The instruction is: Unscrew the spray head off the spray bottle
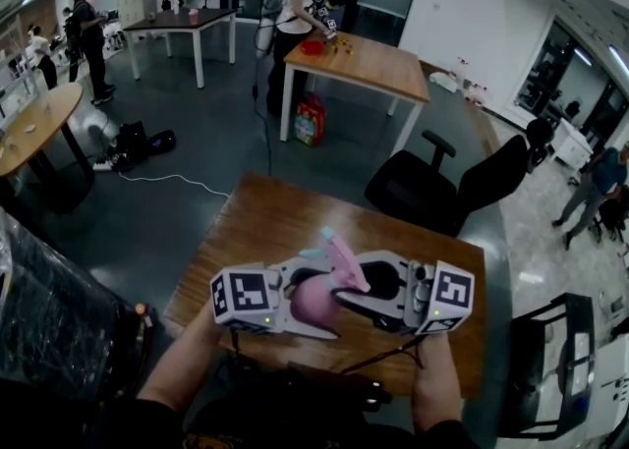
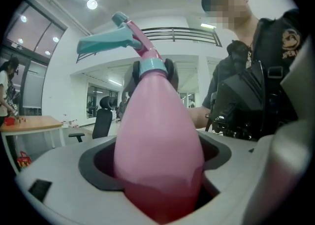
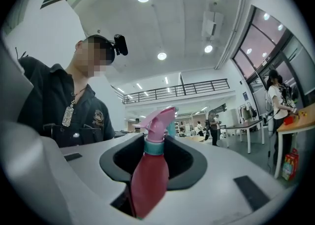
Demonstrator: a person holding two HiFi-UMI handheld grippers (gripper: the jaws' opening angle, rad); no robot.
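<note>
The left gripper (image 1: 300, 311) clamps the spray bottle (image 1: 316, 302) round its fat body to steady it. The right gripper (image 1: 362, 290) is closed up by the teal collar (image 3: 154, 146) (seemingly on it), ready to twist the spray head (image 1: 339, 258). Held above the table (image 1: 256, 231), the bottle has free room to turn, and the office chair (image 1: 432, 187) stands well beyond the far edge.

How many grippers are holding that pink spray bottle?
2. The left gripper clamps the spray bottle's wide body from the left; the right gripper grips it from the right, facing the first. None seems hidden.
</note>
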